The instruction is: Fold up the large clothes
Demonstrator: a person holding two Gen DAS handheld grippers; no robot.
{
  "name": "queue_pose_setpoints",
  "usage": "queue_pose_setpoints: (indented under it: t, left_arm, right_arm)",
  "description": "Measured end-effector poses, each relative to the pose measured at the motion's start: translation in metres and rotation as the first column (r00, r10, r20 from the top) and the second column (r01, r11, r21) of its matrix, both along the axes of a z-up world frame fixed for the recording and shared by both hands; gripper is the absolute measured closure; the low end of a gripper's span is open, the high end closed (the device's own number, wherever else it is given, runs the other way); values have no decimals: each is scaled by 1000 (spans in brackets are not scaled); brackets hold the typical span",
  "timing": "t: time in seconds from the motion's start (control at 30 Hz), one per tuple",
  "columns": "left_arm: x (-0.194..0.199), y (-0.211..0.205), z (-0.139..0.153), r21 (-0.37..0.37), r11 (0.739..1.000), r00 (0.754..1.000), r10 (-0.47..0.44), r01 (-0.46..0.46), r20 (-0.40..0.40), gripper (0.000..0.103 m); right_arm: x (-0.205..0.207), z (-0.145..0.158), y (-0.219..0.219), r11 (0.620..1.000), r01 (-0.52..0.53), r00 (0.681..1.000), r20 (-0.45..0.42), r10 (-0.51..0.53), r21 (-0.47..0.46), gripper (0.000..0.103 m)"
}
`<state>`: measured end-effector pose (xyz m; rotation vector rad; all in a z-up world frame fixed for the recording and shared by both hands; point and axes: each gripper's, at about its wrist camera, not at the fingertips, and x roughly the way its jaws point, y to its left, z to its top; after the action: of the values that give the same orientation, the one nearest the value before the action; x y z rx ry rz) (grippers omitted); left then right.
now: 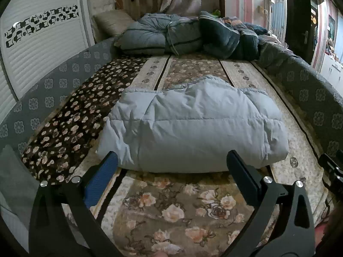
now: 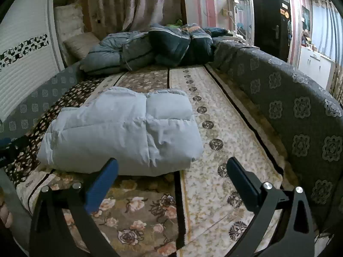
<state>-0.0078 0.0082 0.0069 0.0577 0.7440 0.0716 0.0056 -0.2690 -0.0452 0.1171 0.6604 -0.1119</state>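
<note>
Pale blue and quilted, a folded down jacket [image 1: 190, 126] lies in a puffy block on a floral bedspread [image 1: 171, 209], near the middle of the bed. Both grippers hang just short of its near edge, touching nothing. The left gripper [image 1: 171, 162] has its jaws spread wide and empty, and its camera faces the bundle square on. The right gripper [image 2: 171, 167] is likewise spread wide and empty; from its camera the jacket [image 2: 122, 128] sits off to the left.

Only the left wrist view shows the whole dark brown flowered blanket [image 1: 81, 115] running along the jacket's left side, and a black part of the other gripper at its right border. Only the right wrist view shows the long cream strip [image 2: 216, 150] of bedspread lying bare between the jacket's right edge and the grey patterned side cushion [image 2: 300, 124].

Grey cushions border the bed on both sides. Beyond the jacket a stretch of bare bedspread runs to a heap of grey and dark blue quilts [image 1: 184, 36] at the far end, well apart from it. A white slatted wardrobe door [image 1: 40, 49] stands at left, brown curtains [image 2: 137, 4] behind, and a dark door [image 2: 270, 17] at far right.
</note>
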Motion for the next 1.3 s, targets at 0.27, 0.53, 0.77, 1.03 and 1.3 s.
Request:
queue_pose_setpoints:
  t: [0.27, 0.53, 0.77, 1.03, 1.3]
  left_arm:
    - [8, -3, -8, 2, 1000, 1000, -6, 6, -30, 3]
    - [12, -1, -10, 13, 1000, 1000, -2, 2, -30, 3]
    - [14, -2, -4, 33, 999, 1000, -5, 6, -16, 3]
    - [15, -3, 2, 44, 999, 1000, -14, 14, -1, 3]
    - [17, -6, 3, 71, 997, 1000, -29, 29, -6, 3]
  right_arm:
    - [3, -2, 1, 1000, 11, 1000, 1, -11, -4, 2]
    - [5, 3, -3, 1000, 24, 1000, 10, -24, 7, 2]
    - [2, 9, -4, 999, 32, 999, 28, -32, 2, 2]
    - [3, 10, -2, 1000, 31, 999, 26, -31, 2, 2]
    - [3, 10, -2, 999, 32, 999, 26, -32, 6, 2]
